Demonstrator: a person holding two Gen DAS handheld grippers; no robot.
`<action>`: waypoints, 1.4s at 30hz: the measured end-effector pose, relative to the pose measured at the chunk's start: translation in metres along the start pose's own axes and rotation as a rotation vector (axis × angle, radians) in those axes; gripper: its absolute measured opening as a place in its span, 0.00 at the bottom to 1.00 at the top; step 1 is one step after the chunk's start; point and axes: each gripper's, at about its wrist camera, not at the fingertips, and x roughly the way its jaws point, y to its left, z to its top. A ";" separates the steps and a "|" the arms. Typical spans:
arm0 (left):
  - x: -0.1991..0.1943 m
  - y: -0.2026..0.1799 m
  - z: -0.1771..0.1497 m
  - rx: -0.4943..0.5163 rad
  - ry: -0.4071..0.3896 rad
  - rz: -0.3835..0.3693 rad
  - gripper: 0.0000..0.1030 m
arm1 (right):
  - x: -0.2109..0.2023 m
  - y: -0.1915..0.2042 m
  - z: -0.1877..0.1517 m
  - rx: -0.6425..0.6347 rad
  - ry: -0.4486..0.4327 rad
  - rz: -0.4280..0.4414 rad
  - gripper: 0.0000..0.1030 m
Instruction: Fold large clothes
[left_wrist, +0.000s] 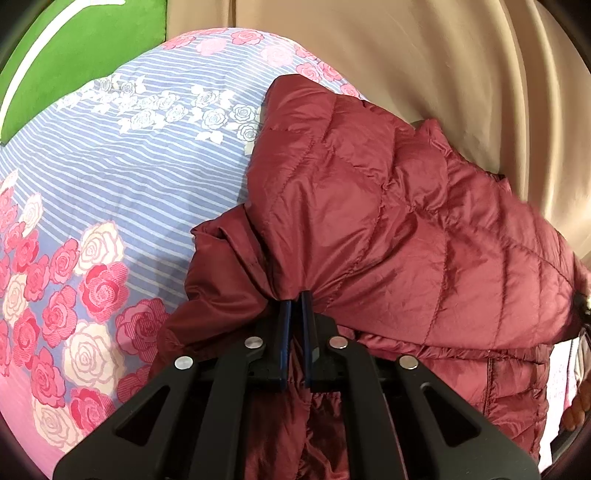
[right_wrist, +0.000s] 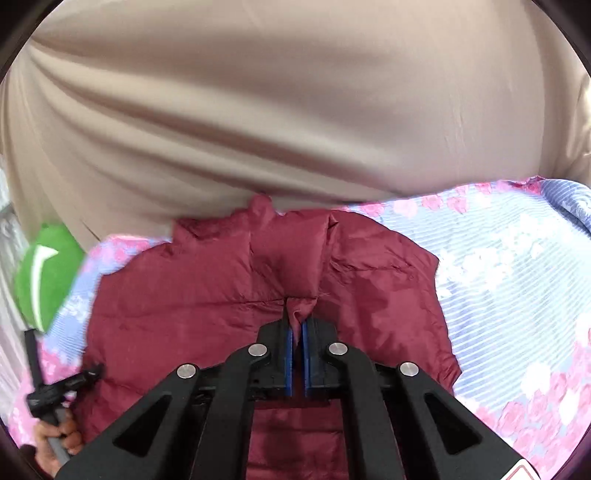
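Observation:
A maroon quilted puffer jacket (left_wrist: 388, 221) lies bunched on a bed in the left wrist view. My left gripper (left_wrist: 295, 301) is shut on a gathered fold of its fabric near the lower edge, and the cloth puckers around the pads. In the right wrist view the jacket (right_wrist: 184, 302) spreads flatter, with its smooth lining side showing. My right gripper (right_wrist: 299, 323) is shut on a small pinch of maroon fabric at the middle of the garment, below a raised padded section (right_wrist: 288, 254). The parts of the jacket under both grippers are hidden.
The bed sheet (left_wrist: 129, 177) is blue-striped with pink and white roses. A beige curtain (right_wrist: 295, 110) hangs close behind the bed. A green cushion (left_wrist: 85, 48) sits at the far left corner. A hand (right_wrist: 55, 432) holding the other gripper's handle shows at lower left.

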 end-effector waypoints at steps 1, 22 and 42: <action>0.001 -0.001 0.001 0.003 0.001 0.002 0.05 | 0.024 -0.006 -0.005 -0.002 0.071 -0.052 0.03; -0.113 0.055 -0.050 0.021 0.071 -0.088 0.57 | -0.195 -0.079 -0.152 0.068 0.180 -0.069 0.50; -0.219 0.081 -0.182 0.047 0.179 -0.123 0.02 | -0.243 -0.089 -0.262 0.285 0.257 0.121 0.11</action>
